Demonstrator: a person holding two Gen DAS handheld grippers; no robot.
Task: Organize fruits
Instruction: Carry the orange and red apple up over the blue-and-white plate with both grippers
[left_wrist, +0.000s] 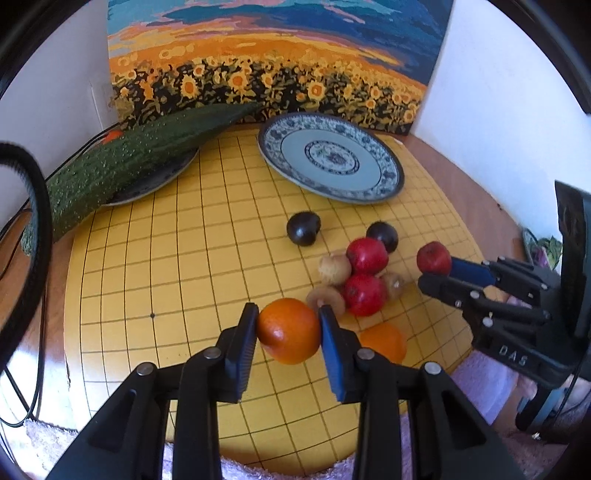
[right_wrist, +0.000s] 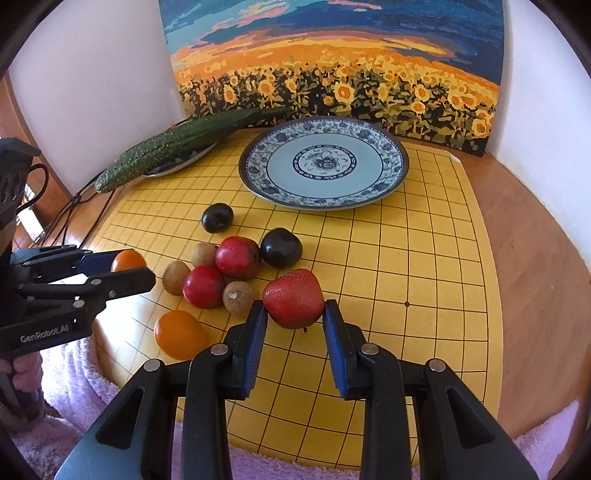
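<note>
Left gripper (left_wrist: 289, 330) pinching an orange (left_wrist: 289, 331); right gripper (right_wrist: 295, 314) clamped around a red fruit (right_wrist: 293, 298).

The left tongs (left_wrist: 289, 326) reach forward with both fingers nearly level, the blue pads (left_wrist: 330, 347) pressed against the two sides of an orange (left_wrist: 289, 331), which sits pinched between the tips. The right tongs (right_wrist: 295, 314) point forward in the same way, side by side with the left pair, their pads (right_wrist: 334, 343) closed against a red fruit (right_wrist: 293, 297) held at the fingertips. Seen from the left wrist camera, the right tongs come in from the right side, fingers stacked one above the other. At the left edge of the right wrist view, a person's hand (right_wrist: 22, 373) grips the handle under the left tongs.
</note>
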